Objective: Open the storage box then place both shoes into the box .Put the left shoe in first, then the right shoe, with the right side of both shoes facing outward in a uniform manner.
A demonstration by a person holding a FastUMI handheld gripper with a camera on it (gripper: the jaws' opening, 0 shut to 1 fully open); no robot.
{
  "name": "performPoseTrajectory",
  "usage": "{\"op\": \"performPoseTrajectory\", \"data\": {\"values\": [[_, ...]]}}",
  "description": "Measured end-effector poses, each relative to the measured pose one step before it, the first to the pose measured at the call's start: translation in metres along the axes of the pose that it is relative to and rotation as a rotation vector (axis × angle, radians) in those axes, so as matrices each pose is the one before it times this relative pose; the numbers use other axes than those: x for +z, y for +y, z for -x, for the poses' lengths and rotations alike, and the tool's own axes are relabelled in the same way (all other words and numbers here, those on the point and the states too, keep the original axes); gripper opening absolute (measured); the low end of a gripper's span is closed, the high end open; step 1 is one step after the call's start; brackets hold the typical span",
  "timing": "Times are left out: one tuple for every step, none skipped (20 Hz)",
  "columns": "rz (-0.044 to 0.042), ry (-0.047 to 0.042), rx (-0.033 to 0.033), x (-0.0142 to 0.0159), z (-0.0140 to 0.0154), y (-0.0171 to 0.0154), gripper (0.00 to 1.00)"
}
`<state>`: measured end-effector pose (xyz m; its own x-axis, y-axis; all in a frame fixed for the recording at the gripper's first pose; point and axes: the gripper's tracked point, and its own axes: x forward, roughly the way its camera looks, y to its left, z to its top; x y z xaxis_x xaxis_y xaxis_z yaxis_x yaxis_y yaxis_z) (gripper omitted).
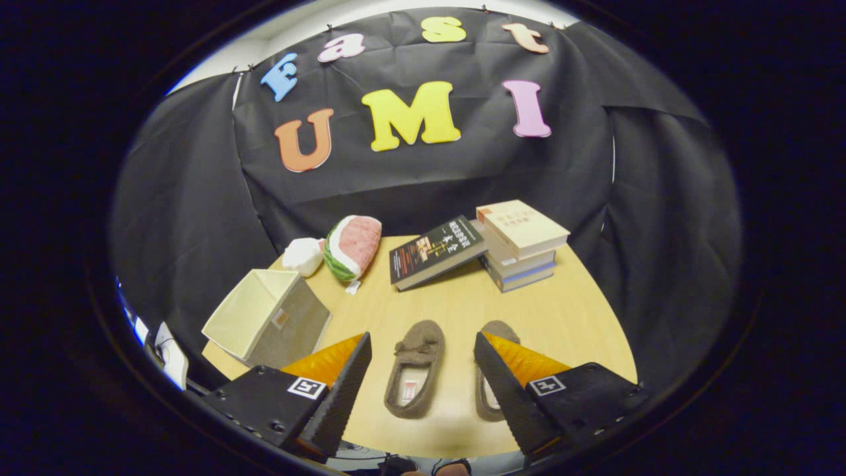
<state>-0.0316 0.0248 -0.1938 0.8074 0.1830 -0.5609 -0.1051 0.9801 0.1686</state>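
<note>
1. On the wooden table (568, 311), two brown slippers lie side by side, toes pointing away: the left shoe (414, 367) sits in the gap between the fingers, and the right shoe (492, 370) is partly hidden behind the right finger.
2. Off to the left, near the table's corner, stands the storage box (268, 317), a pale fabric cube; its top looks open already, though a folded lid is hard to rule out.
3. The gripper (423, 380) hangs above the shoes with its fingers spread wide, holding nothing.
4. Beyond the shoes lie a watermelon-slice cushion (353, 246), a white bundle (303, 255), a dark book (436, 251) leaning on a stack of books (522, 244).
5. My reading: the task is at its start. If the box needs no opening, the next move calls for dropping onto the left shoe, pinching its side wall, and carrying it leftward to the box, right side outward.
</note>
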Motion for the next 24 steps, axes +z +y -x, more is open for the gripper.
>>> {"op": "performPoseTrajectory", "data": {"values": [[-0.01039,0.02234,-0.00092,-0.00843,-0.00865,-0.0025,0.95],[-0.01668,0.0251,0.00493,-0.00996,-0.01056,-0.00012,0.95],[-0.01052,0.02088,0.00257,-0.00509,-0.01054,-0.00074,0.96],[-0.00129,0.0202,-0.00088,-0.00792,-0.01158,-0.00121,0.96],[-0.00066,0.01454,-0.00037,-0.00509,-0.01062,-0.00078,0.96],[0.00216,0.014,0.00053,-0.00559,-0.00985,-0.00045,0.96],[-0.00281,0.01806,0.00266,-0.01163,-0.00519,-0.00349,0.96],[-0.00861,0.01724,-0.00151,-0.00439,-0.00845,-0.00102,0.95],[-0.00449,0.01428,0.00405,-0.00511,-0.00817,-0.00123,0.94],[-0.005,0.02494,0.00121,-0.00629,-0.00938,-0.00152,0.94],[-0.00375,0.02156,0.00669,-0.00651,-0.00716,-0.00061,0.88],[-0.00195,0.01626,0.00333,-0.00229,-0.00578,-0.00146,0.81],[-0.00071,0.01545,0.00188,-0.00265,-0.0053,-0.00093,0.78],[-0.00627,0.0185,-0.00086,-0.00318,-0.00668,-0.00057,0.78],[-0.01055,0.02109,0.00501,-0.00381,-0.00466,0.00057,0.78],[-0.00925,0.00734,-0.00174,-0.0012,-0.00489,0.00079,0.78],[-0.00938,0.01087,-0.00308,-0.00072,-0.00507,-0.00051,0.72],[-0.01259,0.01517,-0.01453,-0.00344,-0.00629,-0.00396,0.65],[-0.02455,0.02343,-0.00238,-0.00562,-0.00485,-0.00226,0.59],[-0.02593,0.0281,0.00251,-0.00669,-0.00493,0.00019,0.53],[-0.01403,0.02665,-0.00124,-0.00411,-0.00421,0.00018,0.47],[-0.00899,0.01786,-0.00509,-0.00271,-0.00784,0.0054,0.4],[-0.01272,0.00439,-0.00115,0.0017,0.00289,-0.00015,0.34],[-0.00449,0.0017,-0.00233,0.00138,0.0016,0.00072,0.28]]}}
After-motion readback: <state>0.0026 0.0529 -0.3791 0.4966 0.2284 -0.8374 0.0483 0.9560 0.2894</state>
